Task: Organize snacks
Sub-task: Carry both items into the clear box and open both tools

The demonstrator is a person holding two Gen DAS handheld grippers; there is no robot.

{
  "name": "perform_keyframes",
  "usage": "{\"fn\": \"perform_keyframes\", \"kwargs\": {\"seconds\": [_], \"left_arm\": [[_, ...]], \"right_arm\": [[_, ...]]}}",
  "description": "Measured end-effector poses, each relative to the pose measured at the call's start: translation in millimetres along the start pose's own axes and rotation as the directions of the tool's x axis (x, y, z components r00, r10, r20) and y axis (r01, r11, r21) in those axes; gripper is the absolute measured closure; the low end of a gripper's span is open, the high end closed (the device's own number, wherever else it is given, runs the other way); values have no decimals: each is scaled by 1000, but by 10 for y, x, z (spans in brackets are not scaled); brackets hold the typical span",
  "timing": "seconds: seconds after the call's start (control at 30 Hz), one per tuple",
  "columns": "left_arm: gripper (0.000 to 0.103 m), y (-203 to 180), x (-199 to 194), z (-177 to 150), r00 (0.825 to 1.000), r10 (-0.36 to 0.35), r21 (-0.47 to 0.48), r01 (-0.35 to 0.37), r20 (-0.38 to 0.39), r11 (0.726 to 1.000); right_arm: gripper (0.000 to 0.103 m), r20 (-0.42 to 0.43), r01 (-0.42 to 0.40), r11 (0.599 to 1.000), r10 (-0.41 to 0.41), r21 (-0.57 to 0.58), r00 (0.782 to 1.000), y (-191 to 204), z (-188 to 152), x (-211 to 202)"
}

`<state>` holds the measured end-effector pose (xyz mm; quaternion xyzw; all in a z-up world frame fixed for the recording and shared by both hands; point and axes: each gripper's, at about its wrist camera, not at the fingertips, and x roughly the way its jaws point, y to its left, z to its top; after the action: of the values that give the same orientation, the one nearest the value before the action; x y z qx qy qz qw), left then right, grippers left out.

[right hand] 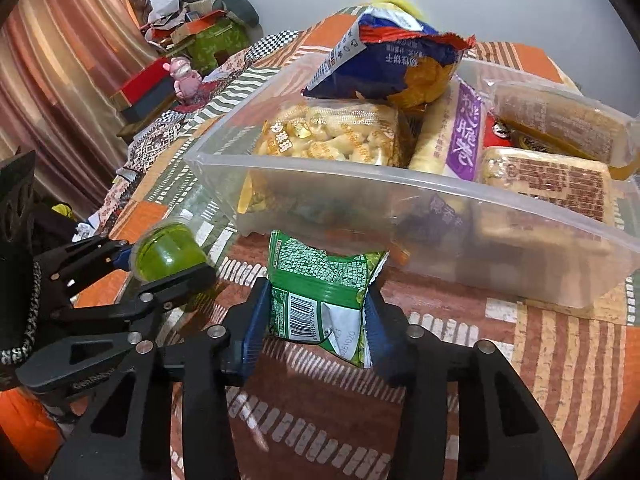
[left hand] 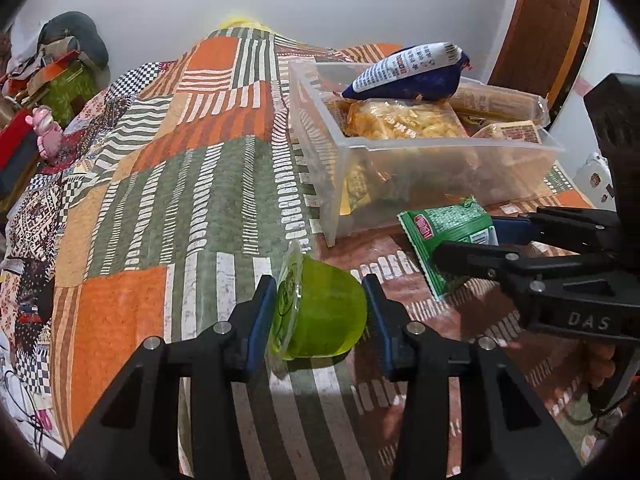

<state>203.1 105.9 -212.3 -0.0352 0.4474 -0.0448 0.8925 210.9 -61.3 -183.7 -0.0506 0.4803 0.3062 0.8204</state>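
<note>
Left gripper [left hand: 320, 312] pinches green jelly cup [left hand: 324, 316]; right gripper [right hand: 316, 320] pinches green barcoded packet [right hand: 320, 296], its own body marked "DAS" [left hand: 588, 322].

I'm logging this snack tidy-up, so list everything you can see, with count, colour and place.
jelly cup: one, green, on its side between the left gripper's pads
snack packet: one, green, pinched by the right gripper
bin: one, clear plastic, on the bedspread behind both snacks
snack bags in the bin: several; blue bag on top
bedspread: one, orange, green and white patchwork
pink toy: one, far left
left gripper: black, blue pads
right gripper: black, blue pads
</note>
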Motion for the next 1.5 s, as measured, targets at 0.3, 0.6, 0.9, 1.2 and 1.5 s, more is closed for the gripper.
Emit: {"fn": "perform_keyframes", "kwargs": {"seconds": [0.3,0.6,0.9,1.2,1.5], "left_arm": [[59,-106,-305,160,998,-11,-3,11,67,1000],[59,-278,-585,479,986,-44,-7,45,158,999],[59,-451,-471,814,981,-50,12,49,190,999],[59,-356,-85,1134,984,-28,-34,35,176,999],[58,-356,174,1161,990,-30,-14,33,141,999]], "right_arm": [[72,81,72,997,-70,-27,994,-72,-44,-349],[72,197,115,993,-111,-8,974,-217,41,-757],[72,259,143,989,-148,37,955,-408,244,-849],[72,240,153,988,-155,28,958,-495,468,-618],[70,213,183,983,-179,1,961,-491,480,-464]]}}
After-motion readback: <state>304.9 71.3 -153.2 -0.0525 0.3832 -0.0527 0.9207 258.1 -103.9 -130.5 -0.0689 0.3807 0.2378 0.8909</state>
